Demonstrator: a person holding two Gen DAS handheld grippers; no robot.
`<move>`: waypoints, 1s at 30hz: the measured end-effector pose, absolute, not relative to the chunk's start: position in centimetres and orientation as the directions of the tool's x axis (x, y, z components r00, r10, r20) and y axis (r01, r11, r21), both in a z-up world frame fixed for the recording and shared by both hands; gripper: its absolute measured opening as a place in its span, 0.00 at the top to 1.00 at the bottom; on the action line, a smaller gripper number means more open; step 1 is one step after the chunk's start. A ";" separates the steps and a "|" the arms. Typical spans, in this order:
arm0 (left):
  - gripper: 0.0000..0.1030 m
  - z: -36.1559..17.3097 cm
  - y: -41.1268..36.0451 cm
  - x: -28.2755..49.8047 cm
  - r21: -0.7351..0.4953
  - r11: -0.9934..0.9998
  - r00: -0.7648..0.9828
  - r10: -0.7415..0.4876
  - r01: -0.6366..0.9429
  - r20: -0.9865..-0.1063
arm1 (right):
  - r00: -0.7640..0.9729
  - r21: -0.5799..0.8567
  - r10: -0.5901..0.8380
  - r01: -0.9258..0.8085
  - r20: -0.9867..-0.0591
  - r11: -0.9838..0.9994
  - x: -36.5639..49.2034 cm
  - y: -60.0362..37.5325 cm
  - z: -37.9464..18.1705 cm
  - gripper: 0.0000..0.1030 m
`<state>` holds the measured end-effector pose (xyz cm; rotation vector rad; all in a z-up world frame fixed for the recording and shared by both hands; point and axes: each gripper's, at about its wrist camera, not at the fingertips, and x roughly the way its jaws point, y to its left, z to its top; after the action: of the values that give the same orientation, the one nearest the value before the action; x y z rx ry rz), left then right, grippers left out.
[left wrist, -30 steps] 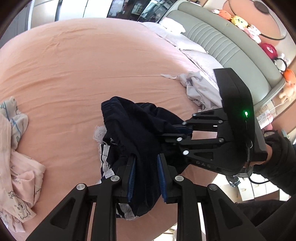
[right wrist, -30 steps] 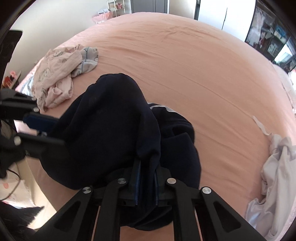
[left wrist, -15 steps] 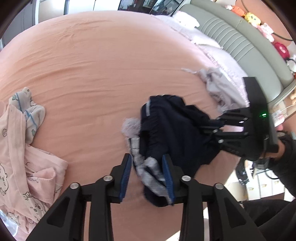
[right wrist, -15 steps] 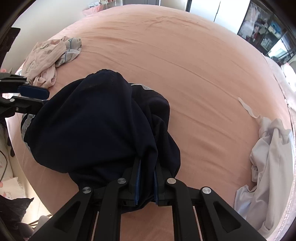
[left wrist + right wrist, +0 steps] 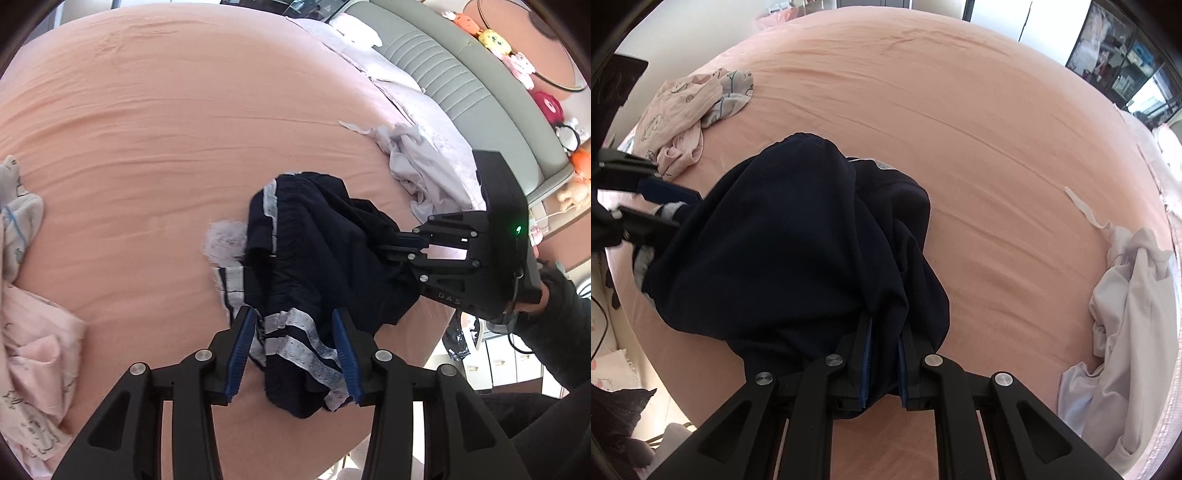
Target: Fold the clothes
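Note:
A navy garment with white striped trim [image 5: 325, 251] lies bunched on the peach bed sheet [image 5: 147, 129]. My left gripper [image 5: 295, 343] is open, its blue pads on either side of the garment's striped hem without pinching it. My right gripper [image 5: 882, 354] is shut on a fold of the navy garment [image 5: 783, 251] and holds it up near the bed's edge. The right gripper also shows in the left wrist view [image 5: 399, 251], clamped on the garment's right side. The left gripper shows at the left edge of the right wrist view [image 5: 665, 206].
A pink printed garment pile [image 5: 26, 332] lies at the left, also in the right wrist view [image 5: 687, 114]. A white crumpled garment [image 5: 417, 166] lies to the right, near the grey headboard [image 5: 461, 77] with plush toys. The bed's edge runs just below both grippers.
My left gripper has opened and let go of the navy garment, and its striped hem has dropped onto the sheet between the fingers. My right gripper has kept its hold.

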<state>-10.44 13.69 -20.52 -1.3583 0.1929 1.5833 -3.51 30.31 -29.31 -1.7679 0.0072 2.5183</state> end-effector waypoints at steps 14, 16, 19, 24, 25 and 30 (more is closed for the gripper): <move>0.66 -19.4 14.4 -7.6 -0.463 -0.424 0.131 0.611 -0.778 -0.781 | -0.358 0.174 -0.080 -0.238 -0.930 -0.956 -3.1 33.6 -25.9 0.88; 0.66 -18.9 14.6 -7.2 -0.455 -0.413 0.122 0.620 -0.789 -0.775 | -0.376 0.099 -0.016 -0.204 -0.927 -0.974 -3.0 32.7 -24.6 0.74; 0.67 -18.2 14.9 -6.6 -0.450 -0.396 0.114 0.637 -0.800 -0.763 | -0.410 0.056 0.020 -0.172 -0.912 -0.983 -2.9 31.6 -22.9 0.57; 0.68 -18.3 15.7 -5.8 -0.484 -0.364 0.161 0.644 -0.796 -0.748 | -0.424 0.165 -0.075 -0.180 -0.903 -0.970 -4.1 30.7 -21.8 0.50; 0.68 -18.5 15.9 -5.6 -0.491 -0.359 0.170 0.644 -0.794 -0.746 | -0.418 0.186 -0.094 -0.186 -0.903 -0.965 -4.6 30.2 -21.9 0.50; 0.68 -19.2 16.5 -4.7 -0.512 -0.339 0.211 0.633 -0.789 -0.744 | -0.411 0.172 -0.083 -0.187 -0.908 -0.967 -5.6 29.1 -21.9 0.50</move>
<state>-4.65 16.53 -19.18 -1.2427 0.1728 1.4639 -5.64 29.10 -21.94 -1.6688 0.3828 2.5589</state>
